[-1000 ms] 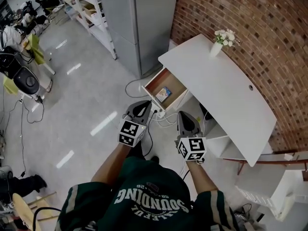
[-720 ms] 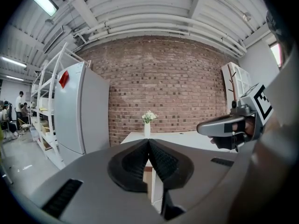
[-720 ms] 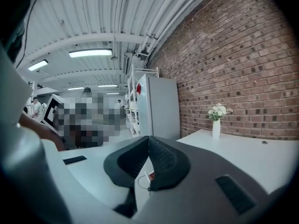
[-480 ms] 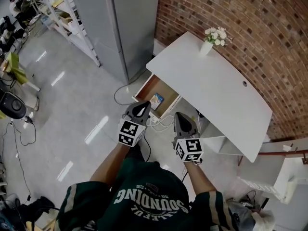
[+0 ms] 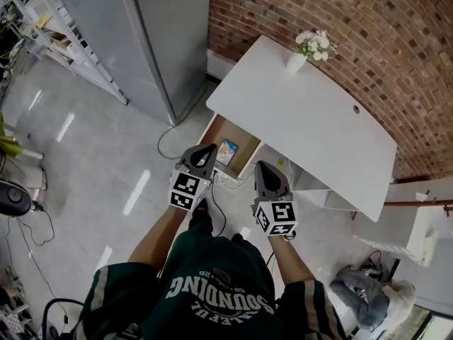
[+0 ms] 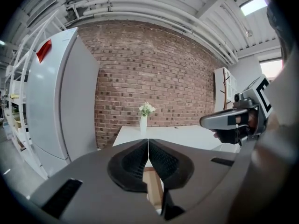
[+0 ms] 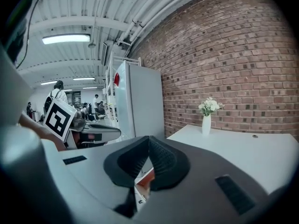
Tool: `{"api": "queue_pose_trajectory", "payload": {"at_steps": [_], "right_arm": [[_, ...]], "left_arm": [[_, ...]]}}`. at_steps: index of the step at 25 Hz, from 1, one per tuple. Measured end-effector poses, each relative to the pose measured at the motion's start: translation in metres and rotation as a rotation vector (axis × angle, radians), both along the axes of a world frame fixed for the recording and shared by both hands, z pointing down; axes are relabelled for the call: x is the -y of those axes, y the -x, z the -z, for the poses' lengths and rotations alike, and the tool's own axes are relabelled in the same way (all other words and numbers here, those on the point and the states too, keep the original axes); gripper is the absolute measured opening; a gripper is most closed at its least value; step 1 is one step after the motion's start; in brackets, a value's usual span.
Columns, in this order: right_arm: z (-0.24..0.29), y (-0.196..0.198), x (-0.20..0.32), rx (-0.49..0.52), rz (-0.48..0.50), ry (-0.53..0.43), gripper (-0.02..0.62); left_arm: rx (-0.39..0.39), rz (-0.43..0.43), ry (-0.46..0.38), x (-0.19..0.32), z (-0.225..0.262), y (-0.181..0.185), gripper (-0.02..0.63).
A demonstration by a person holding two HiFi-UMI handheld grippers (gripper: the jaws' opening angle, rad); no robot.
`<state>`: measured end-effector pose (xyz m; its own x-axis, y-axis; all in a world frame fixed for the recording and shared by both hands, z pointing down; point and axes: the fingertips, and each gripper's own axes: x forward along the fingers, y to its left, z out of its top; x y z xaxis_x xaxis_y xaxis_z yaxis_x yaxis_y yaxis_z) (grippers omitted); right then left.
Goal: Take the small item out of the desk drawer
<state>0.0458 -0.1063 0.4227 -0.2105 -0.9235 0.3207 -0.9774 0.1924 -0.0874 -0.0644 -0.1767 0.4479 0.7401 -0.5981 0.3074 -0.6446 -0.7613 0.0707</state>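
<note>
A white desk [image 5: 311,122] stands against the brick wall, its wooden drawer [image 5: 221,134] pulled out on the left side. A small blue item [image 5: 228,150] lies inside the drawer. My left gripper [image 5: 205,151] is shut and empty, hovering just in front of the drawer's near edge. My right gripper [image 5: 263,170] is also shut and empty, below the desk's front edge to the right of the drawer. In the left gripper view the jaws [image 6: 148,146] meet tip to tip, with the drawer's wood showing below them. The right gripper [image 7: 148,141] shows its jaws touching too.
A white vase with flowers [image 5: 297,57] stands at the desk's far corner. A tall grey refrigerator [image 5: 163,27] is left of the desk. Cables and a power strip [image 5: 230,179] lie on the floor under the drawer. White shelving [image 5: 333,200] sits beneath the desk.
Both grippers have moved forward toward the desk and drawer, staying shut. The view has shifted closer, so the drawer now lies right at the left gripper's tips.
</note>
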Motion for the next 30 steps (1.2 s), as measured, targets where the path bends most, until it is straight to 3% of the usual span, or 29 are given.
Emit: {"api": "queue_pose_trajectory", "payload": {"at_steps": [12,30], "right_arm": [[-0.02,-0.002,0.021,-0.001,-0.118,0.028,0.025],[-0.049,-0.026,0.047,0.012,-0.118,0.069,0.024]], "left_arm": [[0.001,-0.099,0.051,0.027,-0.041,-0.016,0.017],[0.074,-0.144,0.097,0.041,-0.077,-0.045,0.017]]}}
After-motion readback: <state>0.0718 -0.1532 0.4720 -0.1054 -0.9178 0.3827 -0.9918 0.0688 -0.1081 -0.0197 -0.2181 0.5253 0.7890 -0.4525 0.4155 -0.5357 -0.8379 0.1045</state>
